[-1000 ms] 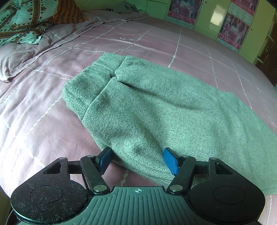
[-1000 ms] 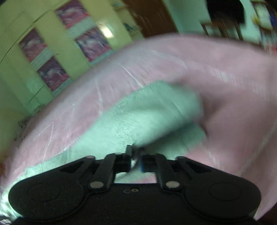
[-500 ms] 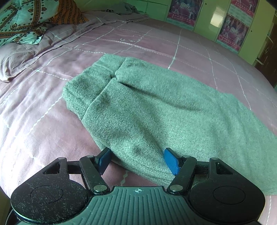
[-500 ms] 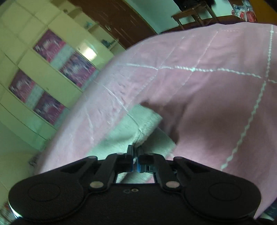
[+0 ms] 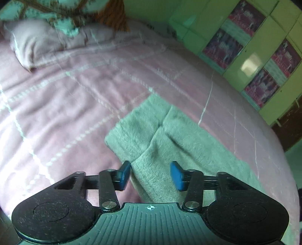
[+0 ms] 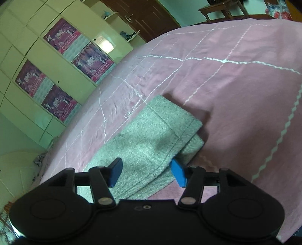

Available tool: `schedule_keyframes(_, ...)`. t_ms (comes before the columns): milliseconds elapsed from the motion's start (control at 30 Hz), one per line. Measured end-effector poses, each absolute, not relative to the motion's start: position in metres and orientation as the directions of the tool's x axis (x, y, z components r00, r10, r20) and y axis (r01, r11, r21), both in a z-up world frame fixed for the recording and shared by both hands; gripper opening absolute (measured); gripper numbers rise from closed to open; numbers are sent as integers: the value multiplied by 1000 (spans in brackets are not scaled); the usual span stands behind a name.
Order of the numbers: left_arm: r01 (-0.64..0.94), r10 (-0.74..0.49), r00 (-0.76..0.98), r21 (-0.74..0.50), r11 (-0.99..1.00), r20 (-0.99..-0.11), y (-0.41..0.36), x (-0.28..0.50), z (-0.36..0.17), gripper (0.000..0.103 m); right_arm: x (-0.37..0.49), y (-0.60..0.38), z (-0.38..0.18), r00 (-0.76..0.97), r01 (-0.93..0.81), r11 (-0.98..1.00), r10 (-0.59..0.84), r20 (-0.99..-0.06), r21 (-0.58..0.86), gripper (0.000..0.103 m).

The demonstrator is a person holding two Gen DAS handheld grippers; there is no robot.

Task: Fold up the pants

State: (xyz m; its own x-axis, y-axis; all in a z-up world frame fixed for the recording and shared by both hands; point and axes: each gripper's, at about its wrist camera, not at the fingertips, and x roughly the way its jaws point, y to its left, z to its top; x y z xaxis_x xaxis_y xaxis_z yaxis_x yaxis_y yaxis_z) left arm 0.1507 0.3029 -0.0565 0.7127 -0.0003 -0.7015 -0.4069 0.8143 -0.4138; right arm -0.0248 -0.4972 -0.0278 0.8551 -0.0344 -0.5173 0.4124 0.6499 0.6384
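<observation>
- My left gripper (image 5: pixel 150 175) has just been narrowing its jaws, yet they stand apart, blue pads (image 5: pixel 123 174) on either side of a fold of the green pants (image 5: pixel 188 147) without pressing on it.
- The left pad sits just beside the fabric's near edge; the right pad hangs over the cloth itself.
- From this left wrist view the green pants lie flat on the pink bedspread (image 5: pixel 66 113), which has white stitched grid lines. The pants run from my jaws away to the right, with a seam dividing two folded lobes at the far end.
- A pale pillow (image 5: pixel 43 43) lies at the head of the bed, far left, with a turquoise patterned cloth (image 5: pixel 62 13) on it. The view is blurred there.
- My right gripper (image 6: pixel 146 173) has just been opening its jaws; they now stand apart with nothing pinched.
- Between and below the right gripper's pads lies the hemmed end of the pants (image 6: pixel 151 135), doubled over, one stitched edge layered on top of another.
- The right pad (image 6: pixel 178 173) is at the hem's edge; whether it touches I cannot tell.
- Yellow-green cupboard doors (image 6: pixel 47 62) with pink posters (image 6: pixel 60 35) stand beyond the bed.
</observation>
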Motion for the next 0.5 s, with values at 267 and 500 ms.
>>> schedule_keyframes(267, -393, 88, 753, -338, 855, -652, 296, 156, -28, 16, -26, -496, -26, 856, 411, 648, -33, -516, 641, 58)
schedule_keyframes(500, -450, 66, 694, -360, 817, -717, 326, 167, -70, 16, -25, -498, -26, 857, 404, 647, -20, -515, 647, 60)
